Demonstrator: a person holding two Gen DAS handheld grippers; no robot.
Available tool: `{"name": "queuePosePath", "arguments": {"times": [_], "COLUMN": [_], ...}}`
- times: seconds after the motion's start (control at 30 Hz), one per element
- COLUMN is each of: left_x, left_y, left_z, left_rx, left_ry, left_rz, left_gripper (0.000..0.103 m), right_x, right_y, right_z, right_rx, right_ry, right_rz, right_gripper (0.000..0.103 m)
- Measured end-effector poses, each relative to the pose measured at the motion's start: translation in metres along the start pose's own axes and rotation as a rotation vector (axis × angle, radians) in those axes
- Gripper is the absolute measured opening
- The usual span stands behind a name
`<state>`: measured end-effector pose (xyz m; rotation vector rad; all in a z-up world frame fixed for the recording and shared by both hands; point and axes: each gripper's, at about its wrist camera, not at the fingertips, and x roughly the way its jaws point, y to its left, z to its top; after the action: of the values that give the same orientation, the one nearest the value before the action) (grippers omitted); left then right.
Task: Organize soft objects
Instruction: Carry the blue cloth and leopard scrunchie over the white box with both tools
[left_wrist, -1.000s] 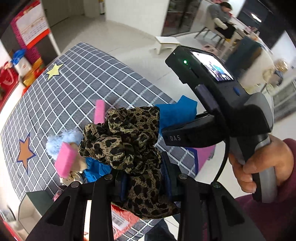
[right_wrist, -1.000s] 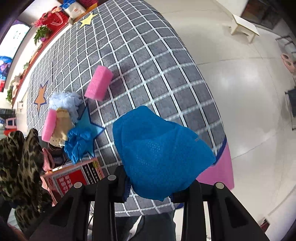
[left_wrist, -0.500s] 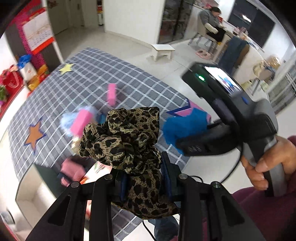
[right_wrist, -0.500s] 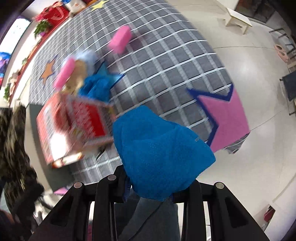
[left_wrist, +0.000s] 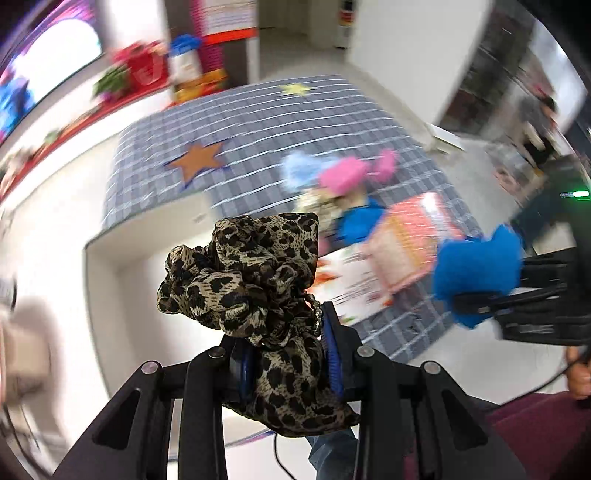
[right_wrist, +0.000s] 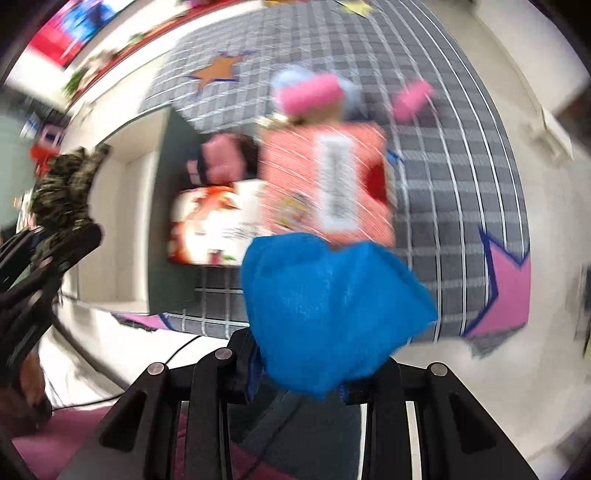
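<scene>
My left gripper (left_wrist: 291, 360) is shut on a leopard-print scrunchie (left_wrist: 247, 277), held up in the air above the floor. My right gripper (right_wrist: 314, 373) is shut on a blue mesh cloth (right_wrist: 328, 306); the same cloth (left_wrist: 476, 269) shows at the right of the left wrist view. The leopard scrunchie (right_wrist: 62, 192) appears at the left edge of the right wrist view. Both views are blurred by motion. On the grey checked mat (left_wrist: 258, 125) lie pink sponges (left_wrist: 347, 177), a light blue fluffy item (left_wrist: 299, 166) and a blue scrunchie (left_wrist: 360, 221).
A red and pink printed box (right_wrist: 325, 177) stands open on the mat beside a dark flap (right_wrist: 170, 221). A white low box or shelf (left_wrist: 122, 258) sits off the mat's left edge. White tiled floor surrounds the mat. A person's hand (left_wrist: 578, 373) holds the right gripper.
Both grippers have swung sideways and rolled, so the mat and box have shifted right and up in view. Each still holds its soft item.
</scene>
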<state>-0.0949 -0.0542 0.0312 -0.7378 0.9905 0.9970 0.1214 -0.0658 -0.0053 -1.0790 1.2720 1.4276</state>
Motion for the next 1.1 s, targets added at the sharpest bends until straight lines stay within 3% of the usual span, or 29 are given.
{"name": "queuePosePath", "arguments": {"times": [0.23,0.6,0.9,1.1], "left_x": [0.007,0.025,0.040,0.047], "left_y": [0.056,0.100,0.107,0.108], "left_z": [-0.024,-0.064,-0.076,-0.078], "left_rx": [-0.211,-0.426,-0.465,-0.460], "left_ry": [0.025,0.102,0.159,0.200], "left_rz": [0.095,0.127,0.122,0.121], "left_gripper": [0.035,0.034,0.034,0.034], "right_x": [-0.012,0.011,0.034,0.046], "right_y": [0.059,0.139,0.188,0.198], "right_z": [0.026,0.051,0.061,0.050], "right_rx": [-0.187,-0.379,-0.458,-0.470], "right_ry": [-0.047,0.003,0.048,0.091], "right_rz": [0.009,0.047,0.068,0.079], "right_gripper": [0.032,0.032,0.032,0.032]}}
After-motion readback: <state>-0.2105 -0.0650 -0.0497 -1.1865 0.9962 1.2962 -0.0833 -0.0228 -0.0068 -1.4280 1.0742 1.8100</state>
